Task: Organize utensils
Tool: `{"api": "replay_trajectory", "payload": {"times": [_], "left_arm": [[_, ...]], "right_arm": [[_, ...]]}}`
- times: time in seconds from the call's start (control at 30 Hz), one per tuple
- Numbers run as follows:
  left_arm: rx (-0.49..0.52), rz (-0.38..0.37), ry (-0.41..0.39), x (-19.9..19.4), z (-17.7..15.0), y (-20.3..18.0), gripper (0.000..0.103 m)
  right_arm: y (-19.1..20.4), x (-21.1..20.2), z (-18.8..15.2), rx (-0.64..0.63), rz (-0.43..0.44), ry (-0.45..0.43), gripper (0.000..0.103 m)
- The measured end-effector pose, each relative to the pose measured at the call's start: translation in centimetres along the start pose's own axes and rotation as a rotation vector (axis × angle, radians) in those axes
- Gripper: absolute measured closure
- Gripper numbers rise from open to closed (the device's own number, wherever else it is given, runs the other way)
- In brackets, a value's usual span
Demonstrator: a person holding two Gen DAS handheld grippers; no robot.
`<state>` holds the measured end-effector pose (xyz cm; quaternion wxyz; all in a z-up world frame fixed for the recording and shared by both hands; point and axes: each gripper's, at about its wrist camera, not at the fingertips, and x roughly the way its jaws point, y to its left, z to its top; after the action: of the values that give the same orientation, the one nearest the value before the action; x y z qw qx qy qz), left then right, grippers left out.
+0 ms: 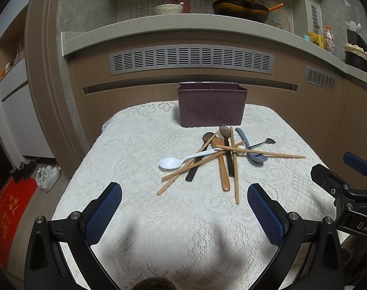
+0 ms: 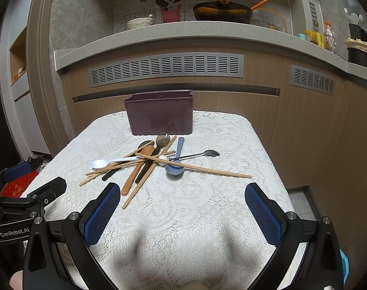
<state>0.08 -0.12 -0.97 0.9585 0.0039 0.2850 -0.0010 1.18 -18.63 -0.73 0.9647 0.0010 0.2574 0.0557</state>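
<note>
A heap of utensils lies on the lace-covered table [image 1: 135, 145]: a white plastic spoon [image 1: 170, 163], several wooden chopsticks [image 1: 260, 153], a brown wooden spoon [image 1: 223, 166], dark spoons, a grey-blue spoon [image 1: 257, 157] and a small metal spoon [image 2: 208, 153]. Behind the heap stands a dark purple divided holder [image 1: 211, 104], also in the right wrist view as the holder [image 2: 159, 113]. My left gripper [image 1: 184, 193] hovers open near the table's front, short of the heap. My right gripper [image 2: 182, 193] is open too, beside it, with a chopstick end [image 2: 125, 205] near its left finger.
A wooden cabinet with vent grilles [image 1: 190, 59] and a stone counter [image 1: 183, 25] rise right behind the table. A pan [image 1: 241, 10] and bowl [image 1: 167, 8] sit on the counter. Shoes [image 1: 48, 175] and a red mat [image 1: 9, 217] lie on the floor to the left.
</note>
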Motion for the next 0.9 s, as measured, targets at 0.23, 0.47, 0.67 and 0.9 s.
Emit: {"api": "replay_trajectory", "payload": {"times": [0.23, 0.47, 0.67, 0.9], "left_arm": [[0.010, -0.012, 0.014, 0.3, 0.1, 0.0, 0.000], [0.015, -0.021, 0.023, 2.4, 2.0, 0.0, 0.000], [0.097, -0.043, 0.006, 6.0, 6.6, 0.2, 0.000], [0.124, -0.072, 0.006, 10.5, 11.9, 2.4, 0.000]], "right_arm": [[0.0, 0.2, 0.1, -0.008, 0.003, 0.002, 0.001], [0.1, 1.0, 2.0, -0.046, 0.003, -0.019, 0.001], [-0.1, 4.1, 5.8, -0.075, 0.038, -0.002, 0.001], [0.3, 11.3, 10.0, -0.122, 0.057, 0.090, 0.001]]}}
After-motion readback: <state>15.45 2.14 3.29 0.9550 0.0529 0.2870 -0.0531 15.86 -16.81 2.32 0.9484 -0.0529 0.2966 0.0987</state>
